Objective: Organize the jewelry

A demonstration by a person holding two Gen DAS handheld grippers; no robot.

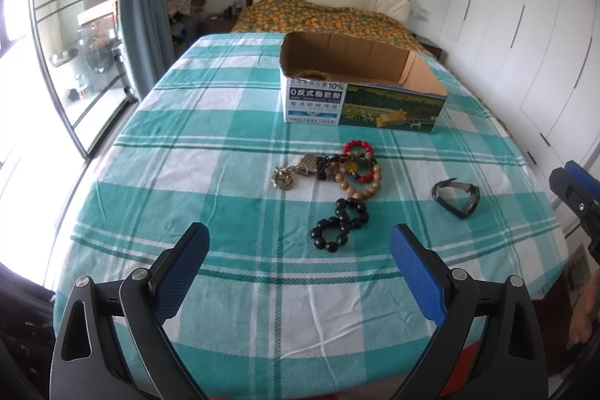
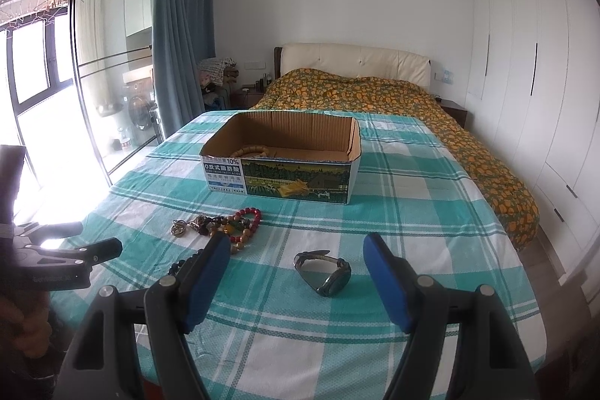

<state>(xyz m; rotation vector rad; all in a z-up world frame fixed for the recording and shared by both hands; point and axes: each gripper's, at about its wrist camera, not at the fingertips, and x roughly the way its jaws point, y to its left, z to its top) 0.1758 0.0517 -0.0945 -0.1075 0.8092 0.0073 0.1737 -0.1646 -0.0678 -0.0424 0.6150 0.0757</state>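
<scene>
An open cardboard box (image 1: 423, 83) (image 2: 354, 152) stands on the checked cloth, with a tan bead bracelet (image 1: 313, 75) (image 2: 249, 151) inside at its left end. In front lie a black bead bracelet (image 1: 339, 225), a heap of red, tan and mixed bracelets (image 1: 360, 171) (image 2: 240, 225), and a metal chain piece (image 1: 285, 177) (image 2: 180, 227). A dark wristwatch (image 1: 456, 197) (image 2: 324, 270) lies to the right. My left gripper (image 1: 300, 263) is open and empty, just short of the black bracelet. My right gripper (image 2: 296, 276) is open and empty, with the watch between its fingers.
The teal-and-white checked cloth (image 1: 225, 145) (image 2: 412, 212) covers the bed's foot. An orange floral duvet (image 2: 431, 107) lies behind the box and down the right. White wardrobes (image 2: 525, 81) stand right. Glass doors and a blue curtain (image 2: 180, 36) are left.
</scene>
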